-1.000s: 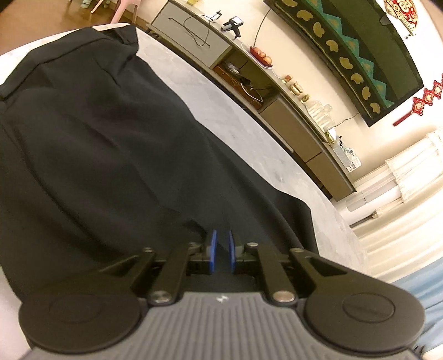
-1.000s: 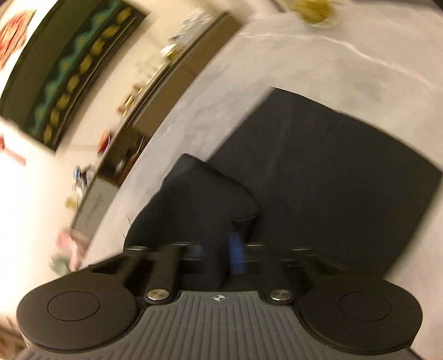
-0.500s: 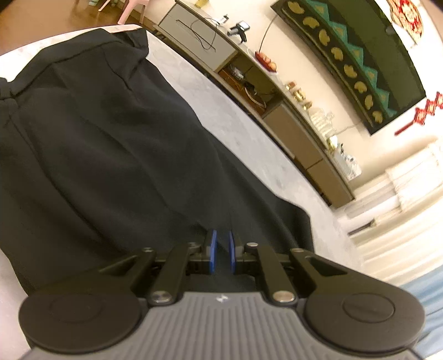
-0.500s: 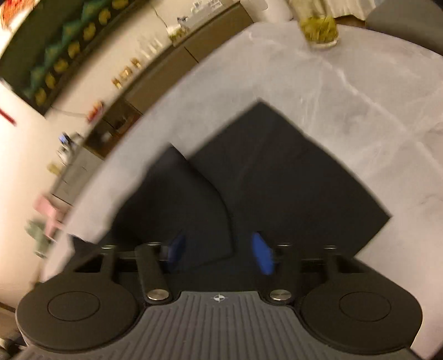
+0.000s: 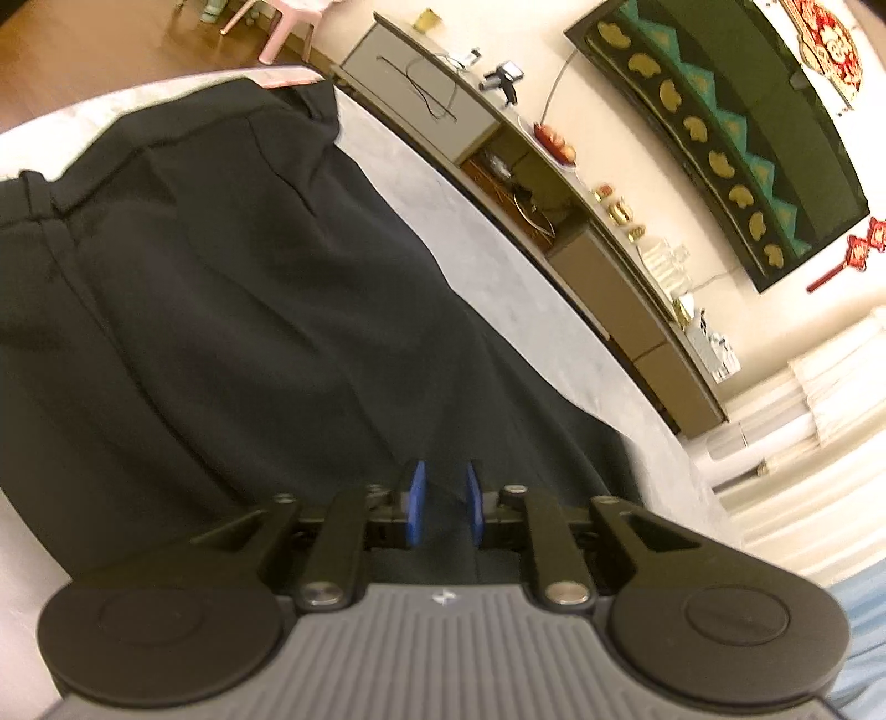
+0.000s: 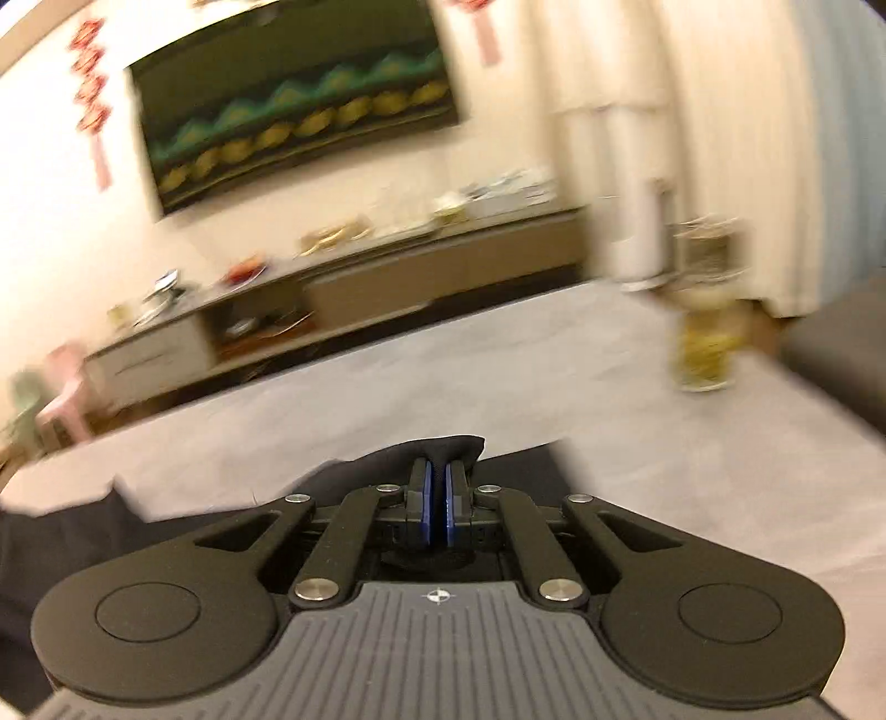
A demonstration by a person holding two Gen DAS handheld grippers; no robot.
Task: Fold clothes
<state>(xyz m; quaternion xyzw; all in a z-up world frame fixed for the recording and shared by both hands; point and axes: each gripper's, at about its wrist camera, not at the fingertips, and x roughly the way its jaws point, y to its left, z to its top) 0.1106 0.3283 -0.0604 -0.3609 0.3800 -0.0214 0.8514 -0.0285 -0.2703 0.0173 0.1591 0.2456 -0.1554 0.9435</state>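
A black garment (image 5: 232, 310), like trousers, lies spread on the grey table (image 5: 498, 266), its waistband at the far left. My left gripper (image 5: 442, 501) sits low over its near edge with the blue pads slightly apart and cloth between them. My right gripper (image 6: 437, 498) is shut on a fold of the black garment (image 6: 443, 446), which bunches up just beyond the pads. The right wrist view is blurred.
A glass jar with yellow contents (image 6: 706, 354) stands on the table at the right. A long sideboard (image 5: 581, 221) with small items runs along the wall beyond the table (image 6: 498, 382). A pink stool (image 5: 282, 27) stands on the floor far left.
My right gripper was open half a second ago and has shut on a fold of the garment, swinging up to face the wall. My left gripper's pads have parted a little.
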